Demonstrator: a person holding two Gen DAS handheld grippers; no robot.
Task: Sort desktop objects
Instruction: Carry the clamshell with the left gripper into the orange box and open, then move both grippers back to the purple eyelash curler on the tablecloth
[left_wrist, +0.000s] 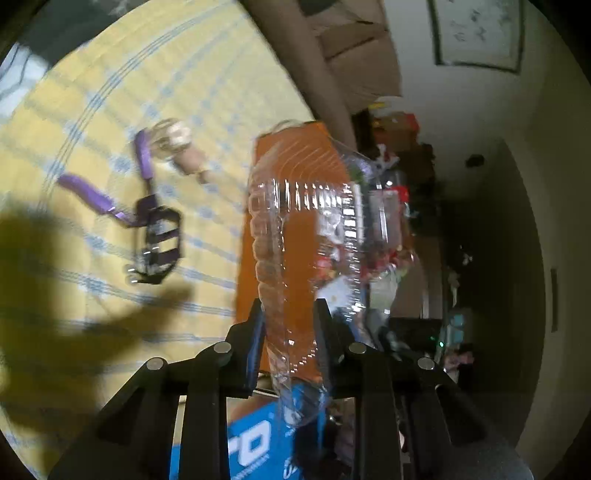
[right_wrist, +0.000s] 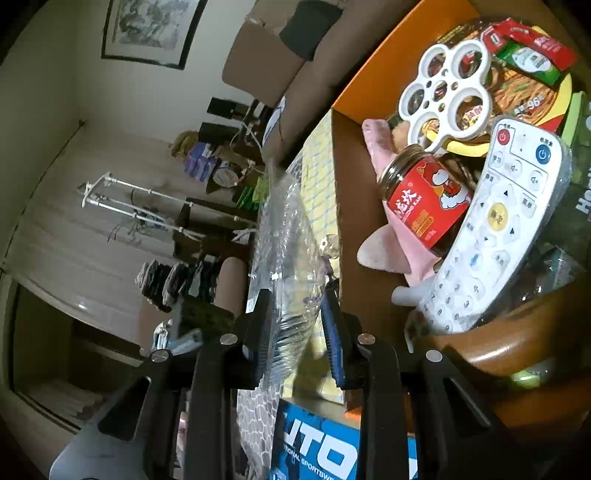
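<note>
Yellow cloth with blue checked lines covers the tabletop (left_wrist: 110, 92) across the upper left of my left view, with a dim room wall and a framed picture behind.

My left jaws (left_wrist: 290, 332) are clenched on the lower edge of a clear ribbed plastic clamshell container (left_wrist: 295, 221), which rises from them up the middle of the frame. My right jaws (right_wrist: 297, 325) have the same clear container (right_wrist: 288, 229) between them, low in the centre of that view; it is too blurred to tell whether those pads press on it.

Behind the container in the left view stands an orange cardboard box (left_wrist: 295, 155). Left of it, flat on the cloth and well apart, lies a purple-handled hand grip trainer (left_wrist: 147, 206), with a blurred pale object (left_wrist: 177, 140) just above it.

In the right view the box's orange wall (right_wrist: 388, 55) sits in the upper right, filled with things: a white remote control in a clear wrap (right_wrist: 495, 225) leaning at centre right, a red-labelled glass jar (right_wrist: 424, 199) touching its left side, a white plastic ring with round holes (right_wrist: 443, 96) above the jar, and a printed noodle bowl lid (right_wrist: 524, 92) beneath the ring. A blue printed box (right_wrist: 314, 450) shows along the bottom.
</note>
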